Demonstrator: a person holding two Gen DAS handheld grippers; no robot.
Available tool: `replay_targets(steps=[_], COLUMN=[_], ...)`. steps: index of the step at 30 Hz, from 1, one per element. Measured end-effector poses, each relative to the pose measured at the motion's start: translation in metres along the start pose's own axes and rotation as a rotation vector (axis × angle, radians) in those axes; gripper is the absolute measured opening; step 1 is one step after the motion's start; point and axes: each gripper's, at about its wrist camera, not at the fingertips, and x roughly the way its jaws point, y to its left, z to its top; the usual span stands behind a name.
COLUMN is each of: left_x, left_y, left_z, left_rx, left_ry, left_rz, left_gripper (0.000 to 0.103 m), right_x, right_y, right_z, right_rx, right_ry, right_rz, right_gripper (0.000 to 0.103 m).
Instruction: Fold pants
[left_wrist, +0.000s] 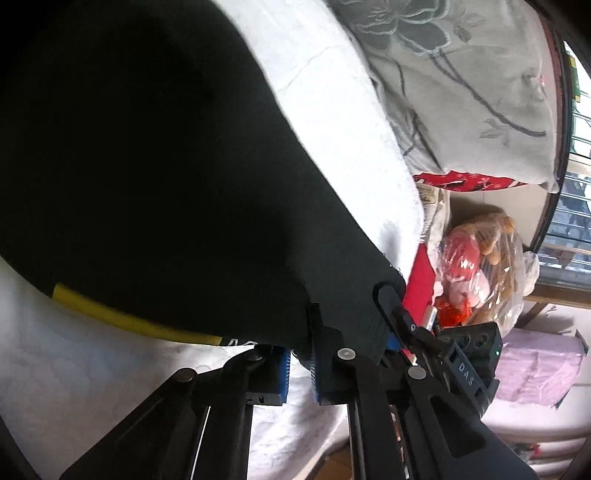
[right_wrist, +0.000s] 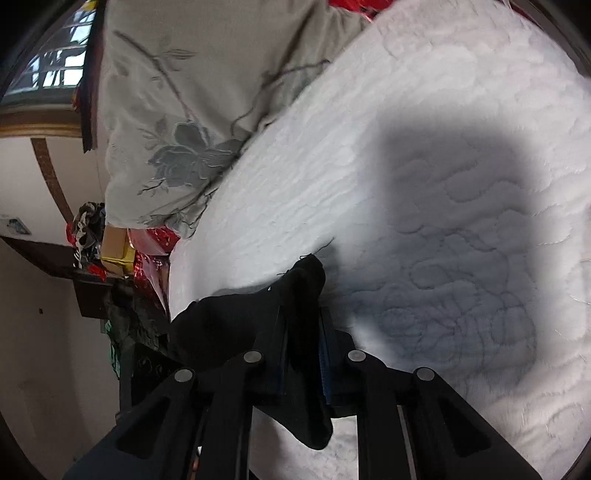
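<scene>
The black pants (left_wrist: 147, 166) with a yellow stripe (left_wrist: 122, 317) hang lifted above the white quilted mattress (left_wrist: 332, 122). My left gripper (left_wrist: 301, 343) is shut on one edge of the black fabric. The other gripper (left_wrist: 410, 328) shows at the right in the left wrist view, holding the same edge. In the right wrist view my right gripper (right_wrist: 303, 314) is shut on a bunched corner of the pants (right_wrist: 295, 291), over the mattress (right_wrist: 406, 147). A large shadow lies on the mattress.
A grey floral quilt (right_wrist: 177, 110) lies folded at the head of the bed. A plastic bag with plush toys (left_wrist: 476, 266) sits beside the bed, near a lilac box (left_wrist: 535, 365). A dark shelf with clutter (right_wrist: 96, 254) stands left of the bed.
</scene>
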Motion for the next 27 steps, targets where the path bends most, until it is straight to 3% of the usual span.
replay_targets(steps=[7,15,21,27], left_x=[-0.022,-0.071,-0.109,-0.144], left_y=[0.004,0.014,0.035,0.079], left_z=[0.001,0.011,0.025,0.035], left_rx=[-0.033,-0.064,-0.119,-0.177], left_ry=[0.012,-0.038,-0.087,-0.107], left_rz=[-0.052,-0.132,-0.183,-0.212], left_gripper=[0.007,0.006,0.006,0.006], right_x=[-0.016,-0.016,0.003,0.044], right_y=[0.040,0.100,0.152,0.195], right_z=[-0.006,-0.016,-0.025,-0.037], right_rx=[-0.076,-0.142,-0.190,-0.221], right_ry=[-0.018,-0.028,-0.020,0.007], right_rz=[-0.054,-0.058,-0.053,-0.073], right_gripper=[0.013,0.013,0.013,0.013])
